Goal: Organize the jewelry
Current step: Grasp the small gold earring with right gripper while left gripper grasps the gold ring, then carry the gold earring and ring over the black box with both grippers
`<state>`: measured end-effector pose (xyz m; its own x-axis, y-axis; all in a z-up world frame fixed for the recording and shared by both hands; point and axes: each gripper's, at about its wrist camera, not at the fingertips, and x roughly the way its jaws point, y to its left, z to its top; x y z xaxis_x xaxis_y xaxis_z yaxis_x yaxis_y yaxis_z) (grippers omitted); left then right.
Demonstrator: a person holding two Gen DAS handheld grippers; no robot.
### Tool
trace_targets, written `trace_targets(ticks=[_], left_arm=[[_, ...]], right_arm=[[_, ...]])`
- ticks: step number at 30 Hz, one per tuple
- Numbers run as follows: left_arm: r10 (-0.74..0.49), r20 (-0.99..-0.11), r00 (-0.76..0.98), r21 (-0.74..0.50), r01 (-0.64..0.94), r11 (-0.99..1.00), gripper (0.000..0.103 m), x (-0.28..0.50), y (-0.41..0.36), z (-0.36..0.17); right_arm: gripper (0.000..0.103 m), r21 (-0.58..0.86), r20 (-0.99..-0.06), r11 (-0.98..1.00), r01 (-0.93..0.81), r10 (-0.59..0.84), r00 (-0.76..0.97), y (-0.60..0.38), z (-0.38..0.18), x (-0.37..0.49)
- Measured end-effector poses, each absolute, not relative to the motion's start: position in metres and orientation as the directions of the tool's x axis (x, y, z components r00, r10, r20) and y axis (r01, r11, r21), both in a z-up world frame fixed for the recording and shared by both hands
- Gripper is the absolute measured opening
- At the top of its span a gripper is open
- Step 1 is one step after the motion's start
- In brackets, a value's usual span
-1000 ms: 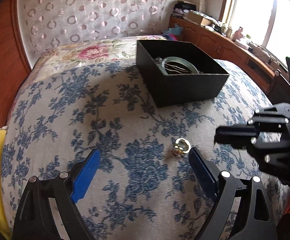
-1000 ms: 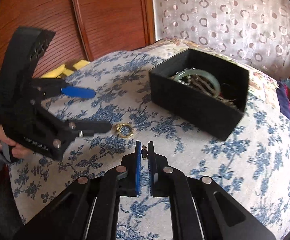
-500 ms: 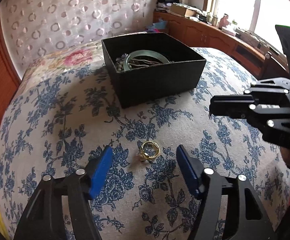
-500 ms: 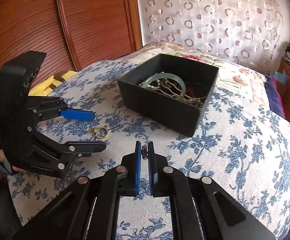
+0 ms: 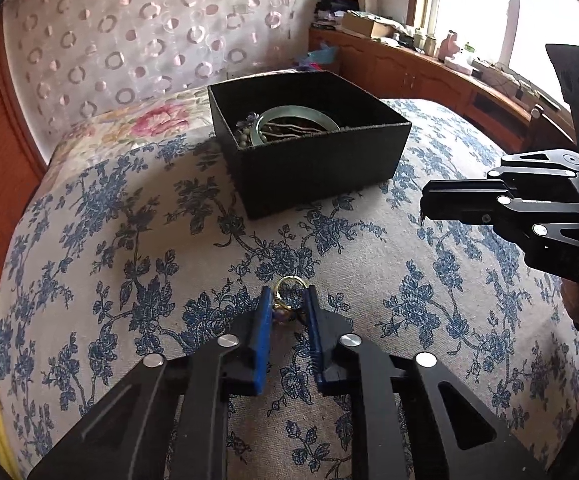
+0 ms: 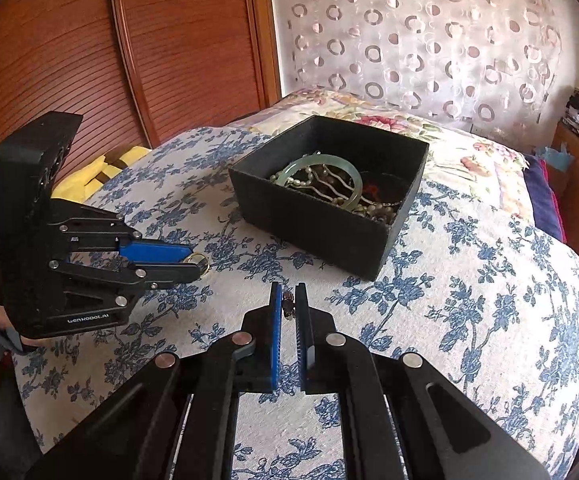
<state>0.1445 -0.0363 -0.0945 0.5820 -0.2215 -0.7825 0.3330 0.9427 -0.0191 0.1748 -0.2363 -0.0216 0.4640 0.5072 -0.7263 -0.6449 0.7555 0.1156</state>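
The bed (image 5: 137, 240), spread with blue-flowered cloth, is carrying a black box (image 6: 329, 216) already holding a green bangle (image 6: 321, 164), beads and a hairpin. Beside it the left gripper (image 5: 287, 306) is closing its blue fingers (image 5: 264, 320) around a gold ring (image 5: 289, 285) lying on the cloth, which looks like the pick-up step. The right gripper (image 6: 288, 304) is hovering nearby, its fingers pinching a small dark piece (image 6: 288, 307). Next, I'd judge, both need carrying over the box rim and releasing. What that dark piece is, I cannot make out, and the ring's lower half is hiding between the fingers.
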Motion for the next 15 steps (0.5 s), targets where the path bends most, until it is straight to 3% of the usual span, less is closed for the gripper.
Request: trace_targets(ticks=[15], left_arm=[[-0.247, -0.749, 0.615, -0.056, 0.313, 0.948, 0.011, 0.150, -0.031, -0.074]], right_arm=[[0.007, 0.093, -0.703, 0.764, -0.639, 0.505, 0.501, -0.236, -0.005, 0.190]])
